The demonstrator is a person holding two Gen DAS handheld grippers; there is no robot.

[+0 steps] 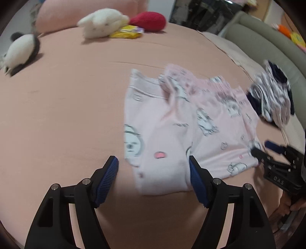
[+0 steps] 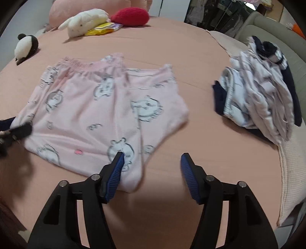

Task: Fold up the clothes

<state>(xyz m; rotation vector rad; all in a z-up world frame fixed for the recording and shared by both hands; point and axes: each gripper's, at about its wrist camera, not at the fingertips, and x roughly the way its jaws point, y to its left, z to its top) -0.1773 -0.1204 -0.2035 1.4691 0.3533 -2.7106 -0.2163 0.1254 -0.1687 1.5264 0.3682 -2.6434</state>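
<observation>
the pink pyjama trousers [image 2: 99, 115] lie doubled over on the bed [image 2: 191, 67], waistband away from the person. the right claw [image 2: 152, 160] is spread and holds nothing, one pad over the near hem; the left claw [image 1: 153, 162] is spread too, straddling a near edge. the fleece looks soft, so a shallow pinch could lift one layer and skew the fold. a rumpled striped garment [image 2: 264, 92] lies well apart. no containers show.

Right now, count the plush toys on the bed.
3, all at the far edge: a panda far left, a white bunny in the middle, and a red plush right of it. The pillow could hide others.
</observation>
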